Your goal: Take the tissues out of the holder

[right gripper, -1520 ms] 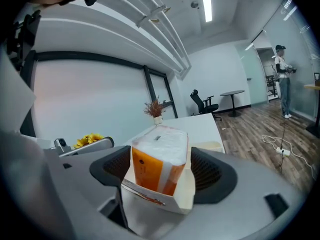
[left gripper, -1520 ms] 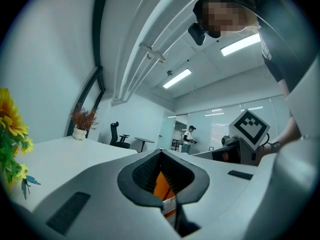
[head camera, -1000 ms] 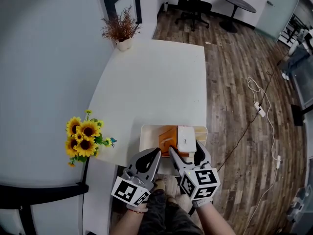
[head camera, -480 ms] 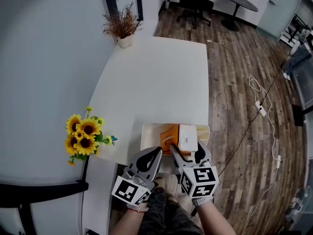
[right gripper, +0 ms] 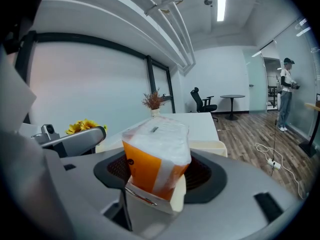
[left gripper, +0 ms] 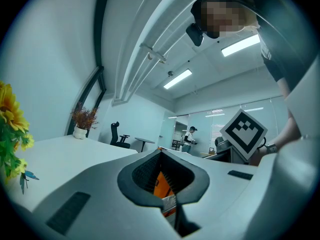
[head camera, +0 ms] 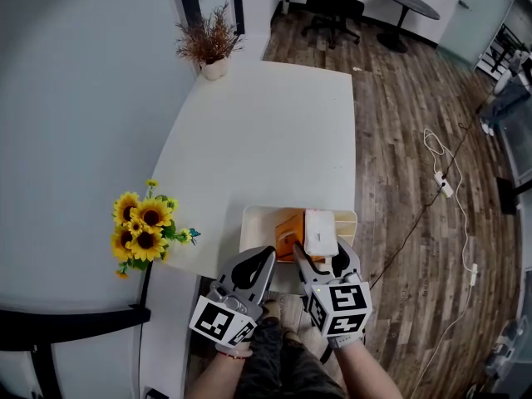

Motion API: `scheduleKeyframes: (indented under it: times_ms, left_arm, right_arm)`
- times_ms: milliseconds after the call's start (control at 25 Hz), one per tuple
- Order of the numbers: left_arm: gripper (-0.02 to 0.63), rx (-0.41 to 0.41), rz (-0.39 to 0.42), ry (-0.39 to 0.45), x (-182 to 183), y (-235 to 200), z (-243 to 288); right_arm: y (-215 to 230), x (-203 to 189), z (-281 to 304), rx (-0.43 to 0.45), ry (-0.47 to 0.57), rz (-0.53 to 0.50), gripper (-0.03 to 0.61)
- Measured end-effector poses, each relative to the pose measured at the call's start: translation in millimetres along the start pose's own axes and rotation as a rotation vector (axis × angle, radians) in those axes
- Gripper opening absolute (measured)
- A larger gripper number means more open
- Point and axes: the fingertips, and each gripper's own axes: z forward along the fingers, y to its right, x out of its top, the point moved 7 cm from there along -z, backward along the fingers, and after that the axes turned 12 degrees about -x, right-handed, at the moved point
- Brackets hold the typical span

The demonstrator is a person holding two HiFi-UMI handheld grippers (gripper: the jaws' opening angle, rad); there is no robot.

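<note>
A cream holder (head camera: 253, 223) stands at the near edge of the white table (head camera: 266, 131). An orange-and-white tissue pack (head camera: 317, 231) stands upright in it. My right gripper (head camera: 320, 252) reaches over the holder's near side with the tissue pack (right gripper: 155, 159) between its jaws. The jaws are closing, and a gap still shows between the right pad and the pack. My left gripper (head camera: 264, 256) sits just left of it at the table's edge, shut and empty. Through the hollow between its jaws a strip of the orange pack (left gripper: 161, 184) shows.
A bunch of sunflowers (head camera: 145, 231) stands at the table's left edge near my left gripper. A potted dry plant (head camera: 208, 52) is at the far corner. An office chair (head camera: 332, 2), a round table (head camera: 407, 2) and a floor cable (head camera: 445, 185) lie beyond.
The right gripper's jaws have drawn in a little around the tissue pack. The left gripper has stayed in place.
</note>
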Motion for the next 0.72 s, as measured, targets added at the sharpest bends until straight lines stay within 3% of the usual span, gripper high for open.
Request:
scheduleKeyframes:
  times_ms: [720]
  left_arm:
    - [0.008, -0.005, -0.003, 0.000, 5, 2, 3]
  right_arm:
    - [3, 14, -11, 0.010, 0.042, -0.003, 0.279]
